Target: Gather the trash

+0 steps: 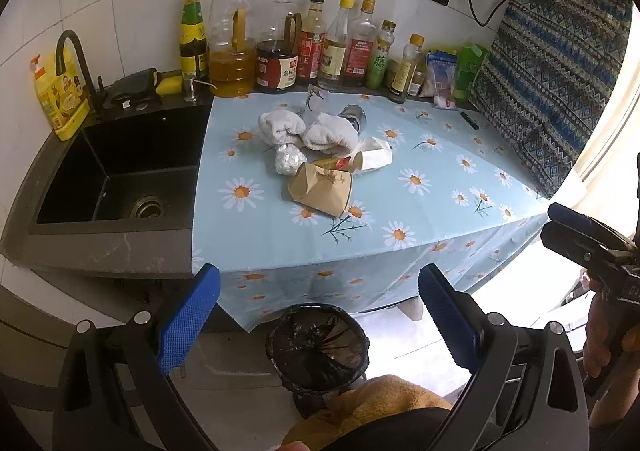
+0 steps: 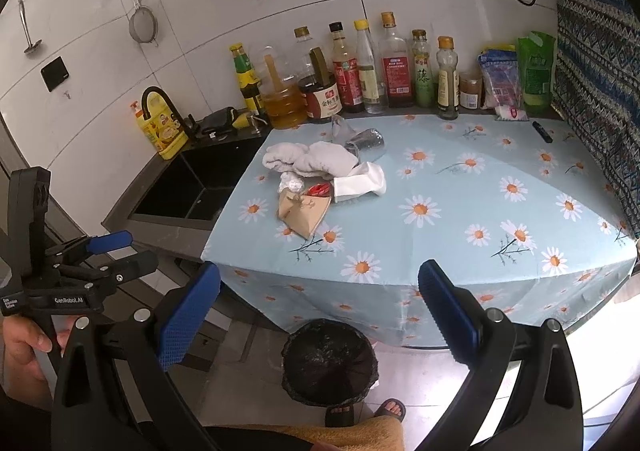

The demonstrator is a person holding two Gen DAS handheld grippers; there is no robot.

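A pile of trash lies on the daisy tablecloth [image 1: 420, 211]: a crushed brown paper cup [image 1: 320, 191] [image 2: 302, 213], a foil ball [image 1: 287, 161] [image 2: 291, 184], a white paper cup [image 1: 374, 159] [image 2: 360, 183], a red wrapper [image 2: 320, 190], white crumpled cloths [image 1: 308, 129] [image 2: 310, 161] and a clear plastic cup [image 1: 354, 117] [image 2: 366, 141]. A bin with a black liner [image 1: 318, 347] [image 2: 330, 361] stands on the floor below the table edge. My left gripper [image 1: 318, 315] and right gripper [image 2: 318, 315] are open and empty, held in front of the table above the bin.
A black sink [image 1: 116, 171] with a faucet [image 1: 72, 59] lies left of the cloth. Several sauce and oil bottles [image 1: 276, 51] [image 2: 360, 79] line the back wall. A patterned cloth [image 1: 552, 83] hangs at the right. A black pen [image 2: 542, 131] lies at the back right.
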